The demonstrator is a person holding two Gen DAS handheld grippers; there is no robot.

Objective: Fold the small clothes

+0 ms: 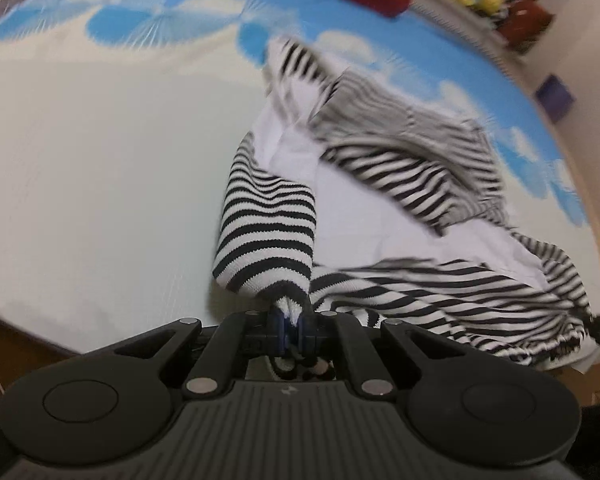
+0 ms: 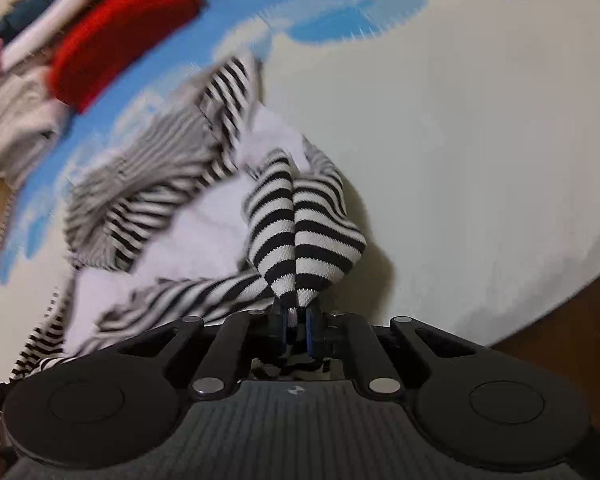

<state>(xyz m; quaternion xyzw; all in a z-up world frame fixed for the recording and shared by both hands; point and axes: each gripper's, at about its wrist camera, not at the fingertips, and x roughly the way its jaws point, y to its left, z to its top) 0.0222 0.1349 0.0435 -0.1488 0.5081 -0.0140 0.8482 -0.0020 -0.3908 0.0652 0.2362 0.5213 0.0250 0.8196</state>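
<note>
**Inspector A:** Garment (image 1: 380,184) found ahead of both tools, lying crumpled on the bed (image 1: 100,160). We hold the left tool (image 1: 291,326) clamped on one striped corner, the right tool (image 2: 296,326) clamped on another.

**Inspector B:** Agreed. Its body trails away from the pinches, sagging between them. We note blur throughout; sleeves and hem cannot be sorted, and the fingertips sit buried in cloth.

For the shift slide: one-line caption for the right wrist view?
Right gripper pinches the striped garment over a white-and-blue mat.
</note>
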